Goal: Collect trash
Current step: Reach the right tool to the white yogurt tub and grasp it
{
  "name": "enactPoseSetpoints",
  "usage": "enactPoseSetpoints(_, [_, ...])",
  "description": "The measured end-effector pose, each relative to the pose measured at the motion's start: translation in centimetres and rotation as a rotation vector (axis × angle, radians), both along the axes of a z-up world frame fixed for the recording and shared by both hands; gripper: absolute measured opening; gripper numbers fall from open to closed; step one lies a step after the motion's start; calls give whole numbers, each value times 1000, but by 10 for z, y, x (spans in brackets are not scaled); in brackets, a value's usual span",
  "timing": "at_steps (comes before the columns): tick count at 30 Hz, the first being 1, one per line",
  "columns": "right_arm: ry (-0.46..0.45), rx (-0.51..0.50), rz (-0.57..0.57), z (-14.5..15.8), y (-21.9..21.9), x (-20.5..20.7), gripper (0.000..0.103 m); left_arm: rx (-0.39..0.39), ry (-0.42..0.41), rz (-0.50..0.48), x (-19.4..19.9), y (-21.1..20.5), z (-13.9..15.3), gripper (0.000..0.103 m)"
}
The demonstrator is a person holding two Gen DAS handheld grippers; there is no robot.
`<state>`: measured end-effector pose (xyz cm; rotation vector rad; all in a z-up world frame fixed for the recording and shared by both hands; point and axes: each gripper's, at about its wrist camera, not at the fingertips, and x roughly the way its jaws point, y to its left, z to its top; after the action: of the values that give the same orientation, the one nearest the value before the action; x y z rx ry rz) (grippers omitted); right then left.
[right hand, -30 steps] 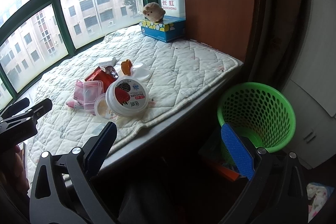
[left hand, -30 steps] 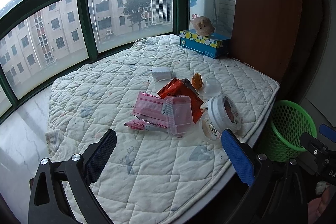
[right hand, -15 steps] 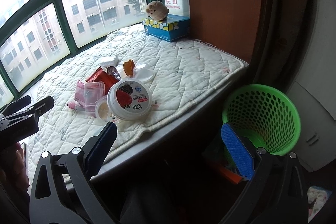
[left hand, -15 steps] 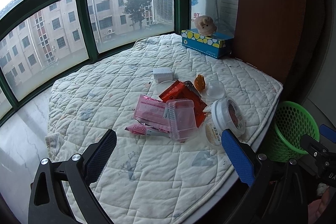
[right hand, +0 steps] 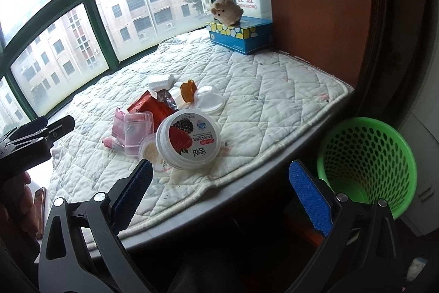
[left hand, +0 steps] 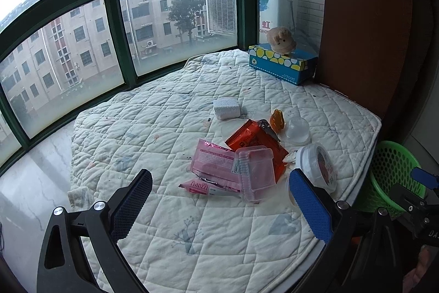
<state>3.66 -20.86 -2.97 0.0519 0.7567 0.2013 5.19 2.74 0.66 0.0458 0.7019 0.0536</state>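
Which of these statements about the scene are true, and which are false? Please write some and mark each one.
1. Both the left gripper and the right gripper are open and hold nothing. True.
2. The green basket stands on the quilt. False: it stands lower, beside the quilt's edge.
3. A plush toy sits on the blue tissue box. True.
4. The round white tub is already in the basket. False: it lies on the quilt with the other trash.
5. The red wrapper lies alone near the window. False: it is in the pile, partly under the clear plastic box.
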Motion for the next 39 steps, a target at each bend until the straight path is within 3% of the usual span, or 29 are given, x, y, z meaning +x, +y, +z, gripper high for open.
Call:
enactPoseSetpoints(13, [73, 107, 143, -32, 26, 49, 98, -31, 62, 17, 19, 20, -22, 97])
enactPoseSetpoints(27, [169, 229, 181, -68, 28, 100, 99, -61, 122, 5, 38, 22, -42, 97])
enactPoseSetpoints(35, [199, 240, 188, -84, 30, 116, 98, -69, 157, -34, 50, 11, -53, 97])
enactPoseSetpoints(39, [191, 223, 194, -84, 30, 117, 90, -78, 173, -53, 57, 3, -59, 97])
